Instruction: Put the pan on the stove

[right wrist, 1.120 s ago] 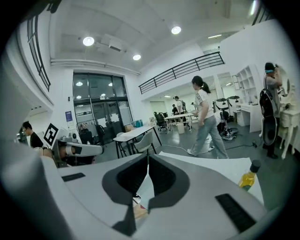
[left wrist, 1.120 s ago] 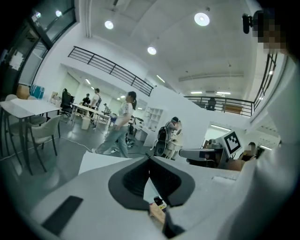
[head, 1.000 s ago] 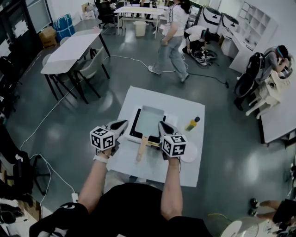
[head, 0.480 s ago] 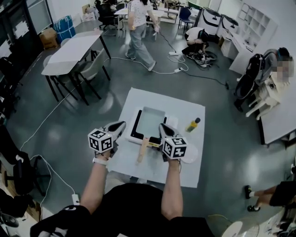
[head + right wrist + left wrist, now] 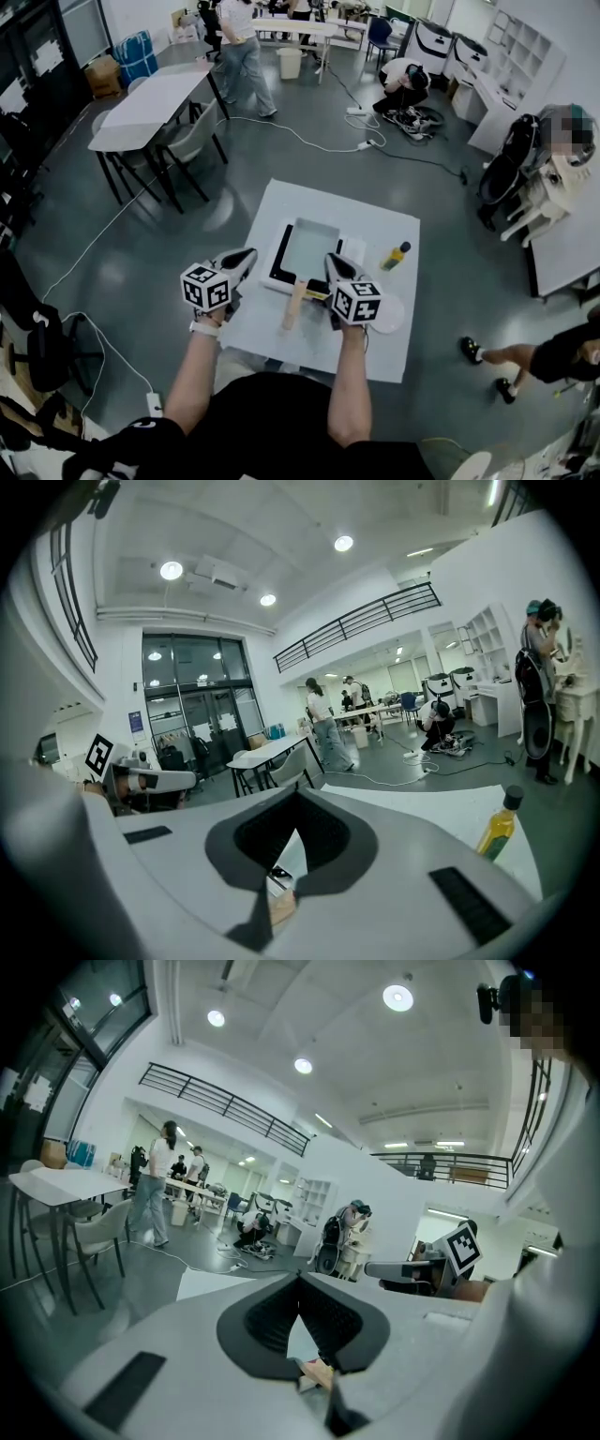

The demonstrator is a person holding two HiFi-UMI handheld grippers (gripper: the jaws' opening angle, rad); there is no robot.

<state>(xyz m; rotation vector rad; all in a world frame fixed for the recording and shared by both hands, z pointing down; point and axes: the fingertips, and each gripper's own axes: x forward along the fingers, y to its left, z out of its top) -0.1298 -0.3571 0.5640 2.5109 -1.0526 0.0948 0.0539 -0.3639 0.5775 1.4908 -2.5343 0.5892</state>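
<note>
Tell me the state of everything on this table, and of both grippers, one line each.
pan: sitting on the stove, looks empty
stove: under the pan, on or off cannot be told
bottle: upright, cap on
plate: lying flat, visible part bare
left gripper: shut, holding nothing
right gripper: shut, holding nothing
</note>
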